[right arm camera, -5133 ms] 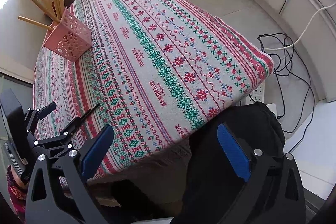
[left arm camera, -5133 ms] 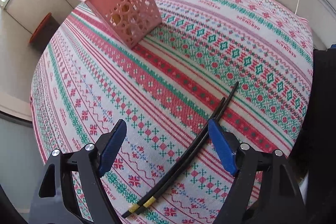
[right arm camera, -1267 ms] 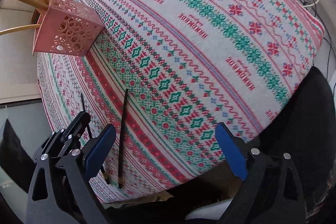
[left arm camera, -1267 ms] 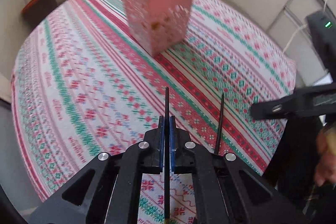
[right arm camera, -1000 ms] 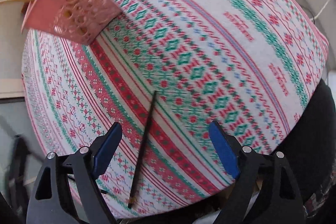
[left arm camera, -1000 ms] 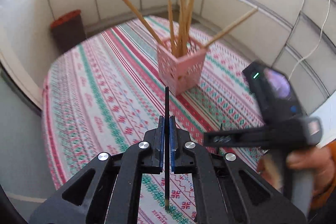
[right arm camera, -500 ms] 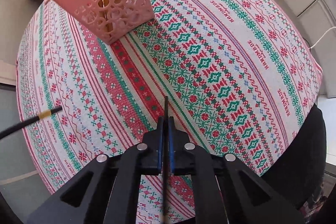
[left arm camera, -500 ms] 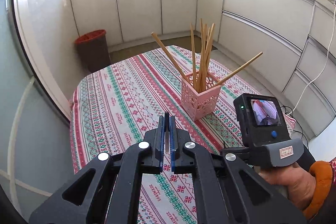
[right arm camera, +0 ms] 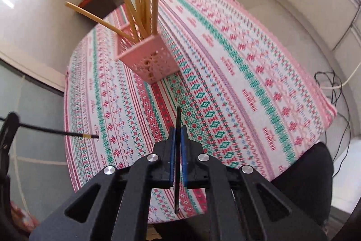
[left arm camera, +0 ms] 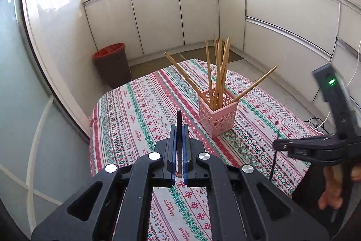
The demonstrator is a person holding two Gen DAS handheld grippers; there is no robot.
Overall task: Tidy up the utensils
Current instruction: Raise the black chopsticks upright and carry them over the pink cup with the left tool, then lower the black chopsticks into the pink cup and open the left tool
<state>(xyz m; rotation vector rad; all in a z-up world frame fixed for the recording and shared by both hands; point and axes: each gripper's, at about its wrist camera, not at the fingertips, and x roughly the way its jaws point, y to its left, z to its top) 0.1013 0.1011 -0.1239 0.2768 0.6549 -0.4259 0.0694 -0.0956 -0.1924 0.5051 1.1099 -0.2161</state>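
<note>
Left tongs [left arm camera: 178,151]: blue pads pressed together on a black chopstick [left arm camera: 179,121], held above the surface on the near side of the pink holder.
Left chopstick: black, its tip poking up past the pads; seen from the right wrist it juts sideways from the tongs at the far left, with a yellow band near its free end [right arm camera: 86,135].
Right tongs [right arm camera: 178,150]: blue pads clamped on a second black chopstick [right arm camera: 178,125], which runs up between them and points toward the pink holder.
Right tongs, side view: appear at the right of the left wrist view [left arm camera: 293,147], to the right of the holder, gripped by a hand [left arm camera: 331,193]; a green light shows on the black camera body above.
Pink holder [left arm camera: 217,115]: square, perforated plastic basket standing upright on the surface, well apart from both tongs.
Holder contents: a bundle of tan wooden chopsticks [left arm camera: 217,73], most upright, two leaning outward to left and right.
Surface [left arm camera: 140,112]: covered by a cloth with red, green and pink cross-stitch bands; rows of small red lettering repeat along the stripes, too small and distorted to read with confidence.
Bin [left arm camera: 111,64]: dark, red-rimmed, on the floor beyond the holder, against white cabinets.
Cables [right arm camera: 334,87]: black, on the floor right of the surface.
</note>
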